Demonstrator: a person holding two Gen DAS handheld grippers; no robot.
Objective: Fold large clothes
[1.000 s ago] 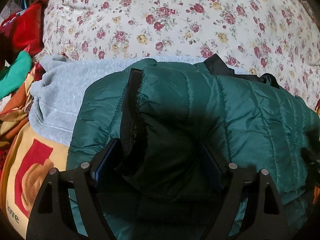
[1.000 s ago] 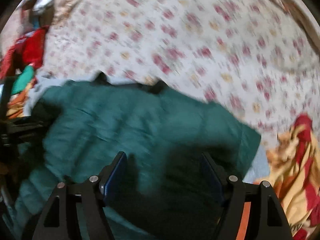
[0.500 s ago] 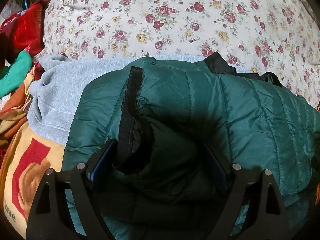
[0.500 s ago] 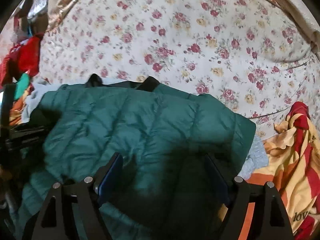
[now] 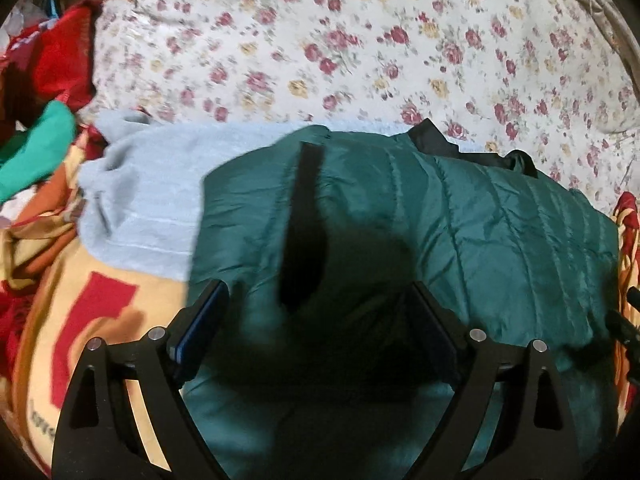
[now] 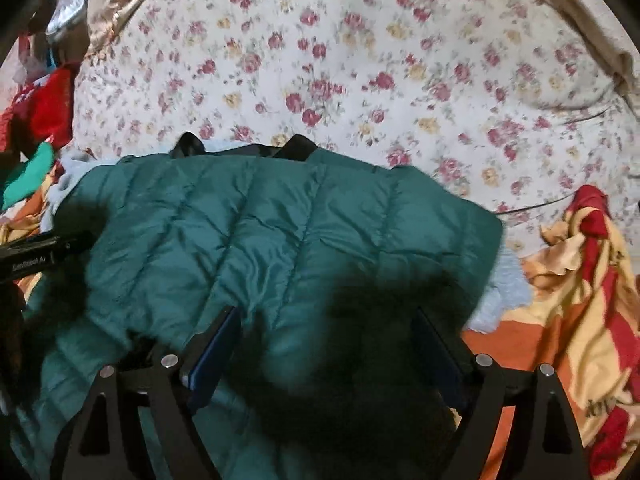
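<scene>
A dark green quilted puffer jacket [image 5: 460,220] lies folded on the bed, with a black zipper strip [image 5: 308,200] down its left part and a black collar at the far edge. It also fills the right wrist view [image 6: 260,232]. My left gripper [image 5: 316,320] is open and hovers just above the jacket's near left part, holding nothing. My right gripper [image 6: 328,340] is open above the jacket's near right part, also empty. The left gripper's body [image 6: 40,256] shows at the left edge of the right wrist view.
A light grey-blue sweatshirt [image 5: 148,200] lies under the jacket on the left. A floral bedsheet [image 5: 360,48] covers the bed beyond. A yellow, orange and red blanket [image 6: 580,320] lies right and left [image 5: 80,320]. Red and green clothes [image 5: 44,120] are piled far left.
The left gripper has drawn back from the jacket fold that sat between its fingers; the fold now lies flatter. The right gripper has backed away a little.
</scene>
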